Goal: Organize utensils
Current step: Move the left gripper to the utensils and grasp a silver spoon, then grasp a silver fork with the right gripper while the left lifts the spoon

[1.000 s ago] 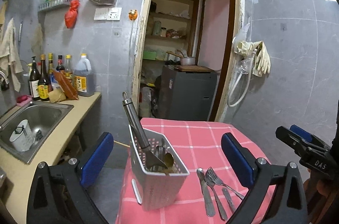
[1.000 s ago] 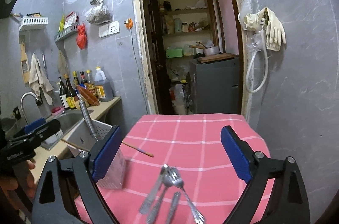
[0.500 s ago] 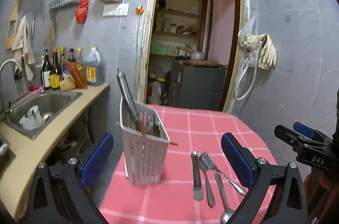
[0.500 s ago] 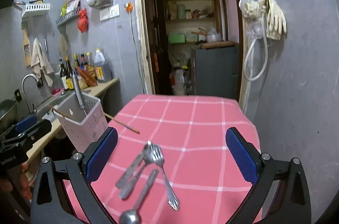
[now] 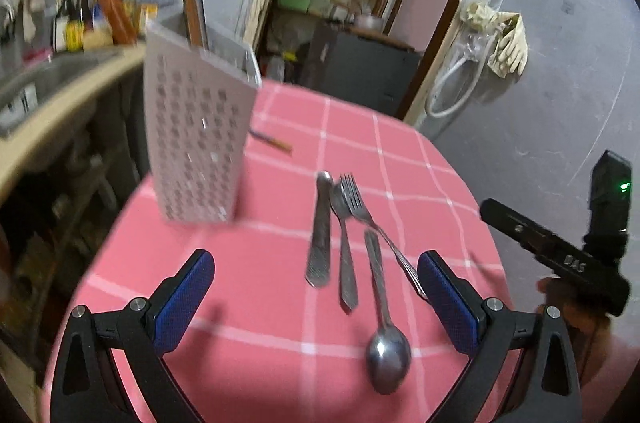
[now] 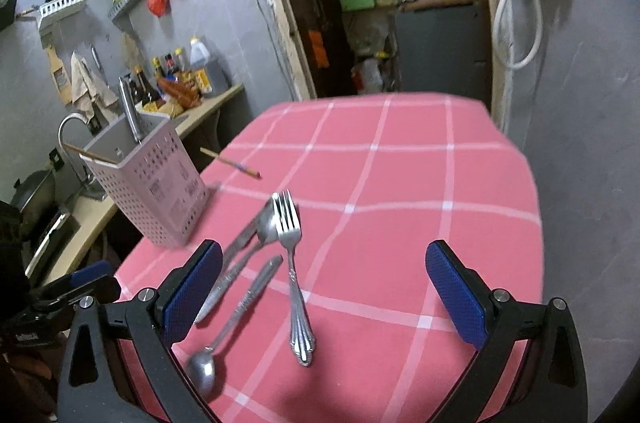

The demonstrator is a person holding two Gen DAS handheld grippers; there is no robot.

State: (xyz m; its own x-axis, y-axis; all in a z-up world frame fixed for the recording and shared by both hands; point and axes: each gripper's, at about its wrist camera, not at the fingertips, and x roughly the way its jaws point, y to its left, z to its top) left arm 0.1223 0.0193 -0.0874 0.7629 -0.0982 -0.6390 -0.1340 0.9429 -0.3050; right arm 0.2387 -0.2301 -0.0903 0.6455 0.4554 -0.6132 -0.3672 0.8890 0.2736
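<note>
Left wrist view: sits behind the left hand-held gripper (image 5: 316,287), looks forward and down along its fingers at the pink checked tabletop (image 5: 420,163), close. Cutlery (image 5: 348,243) dead ahead, utensil caddy (image 5: 192,143) near on the left, doorway (image 5: 352,3) beyond. Motion-blurred.

Right wrist view: behind the right hand-held gripper (image 6: 324,287), same downward tilt, facing the same doorway (image 6: 380,3), from further right; caddy (image 6: 152,183) further off to the left.

Shared: tabletop (image 6: 400,183), cutlery (image 6: 276,263), caddy, doorway, sink counter. Each view catches the other gripper at its edge.
</note>
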